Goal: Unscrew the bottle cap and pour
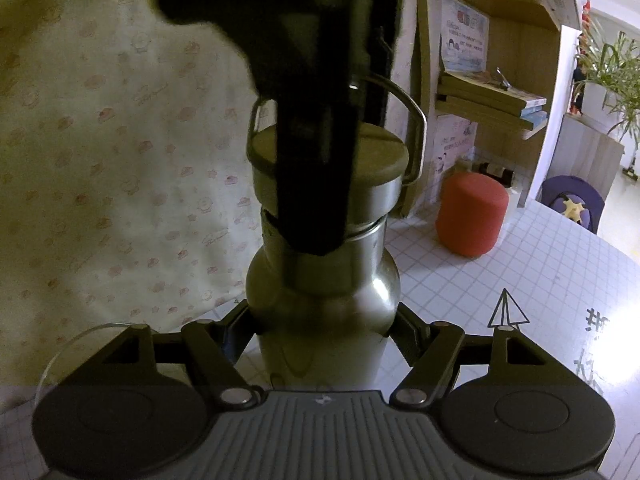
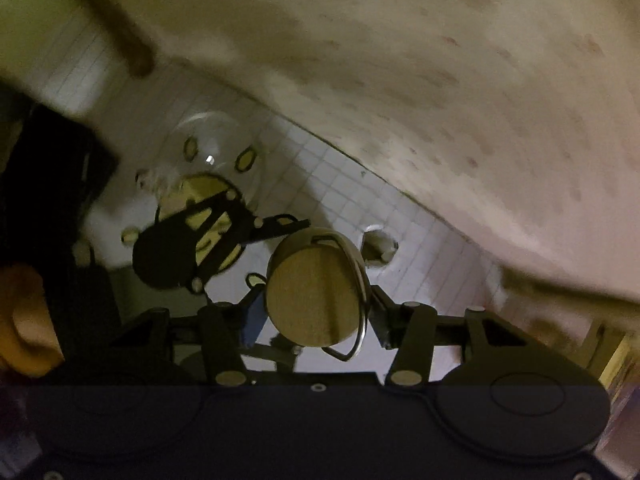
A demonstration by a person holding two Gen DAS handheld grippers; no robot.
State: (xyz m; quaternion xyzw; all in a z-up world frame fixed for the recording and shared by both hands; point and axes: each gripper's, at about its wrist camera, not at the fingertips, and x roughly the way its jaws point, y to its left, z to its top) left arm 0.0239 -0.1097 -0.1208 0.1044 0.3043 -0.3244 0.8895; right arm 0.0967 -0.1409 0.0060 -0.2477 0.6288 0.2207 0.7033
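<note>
Item: steel bottle, upright on a white grid-patterned table, held about its shoulder by the left gripper, whose fingers are closed against both flanks of the body. Cap: steel-walled with a wood-coloured disc on top and a wire bail loop, seated on the neck; a narrow dark seam is seen between cap skirt and neck, so it is judged partly loosened or simply not flush (which of the two cannot be told). Right gripper: brought down from above, its fingers set either side of the cap and apparently closed on it, though contact on the blue-padded side is not sharply shown; in the left wrist view it is seen only as a dark mass across cap and neck. Receiving vessel: a clear glass, decorated with yellow ovals, near the bottle on the table. Also noted: a red cylindrical object, a printed cloth, shelved books. Step judged in hand: unscrewing. Risks judged: the bail loop could be snagged by a finger during turning; the bottle could be spun within the left grip if clamping is weak on smooth steel; the cap could be dropped once freed; the glass could be knocked by either gripper.
</note>
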